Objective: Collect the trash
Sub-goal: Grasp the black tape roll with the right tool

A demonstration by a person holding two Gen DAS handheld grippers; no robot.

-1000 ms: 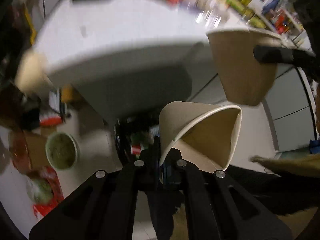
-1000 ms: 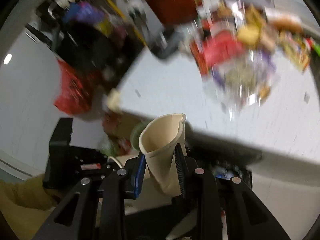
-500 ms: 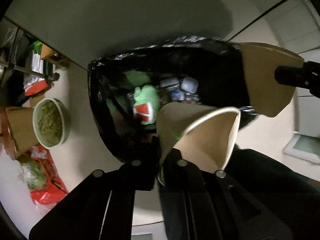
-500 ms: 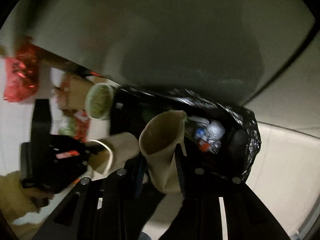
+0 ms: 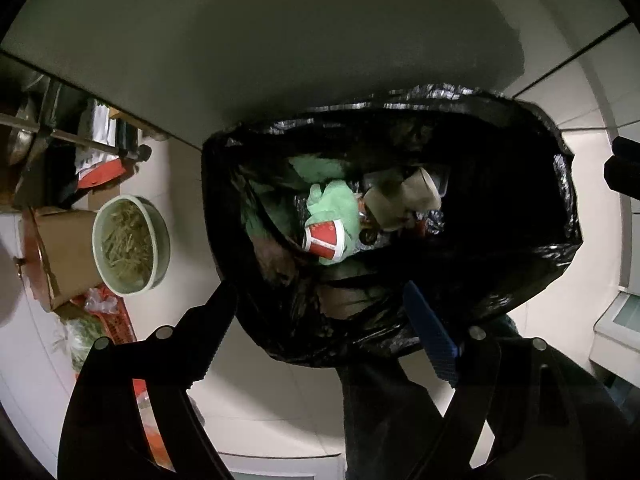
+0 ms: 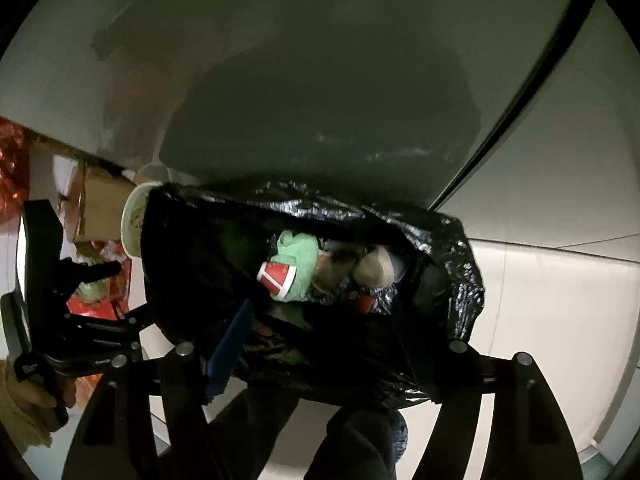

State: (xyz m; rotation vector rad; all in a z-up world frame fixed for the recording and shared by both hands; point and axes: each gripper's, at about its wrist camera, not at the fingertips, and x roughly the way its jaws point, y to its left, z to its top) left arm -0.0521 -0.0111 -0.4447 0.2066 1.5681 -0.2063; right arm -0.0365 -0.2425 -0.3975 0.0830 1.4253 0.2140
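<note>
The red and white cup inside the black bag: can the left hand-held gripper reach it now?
Probably yes. The left hand-held gripper hangs above the black bag, jaws opening and empty, and the red and white cup lies uncovered on top of the trash.

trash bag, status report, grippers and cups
Left gripper and right gripper jaws opening, nothing between them. Two paper cups lie in the bag. Nothing in the way.

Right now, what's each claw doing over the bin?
Left claw: jaws opening, nothing between them.
Right claw: jaws opening, nothing between them.
</note>
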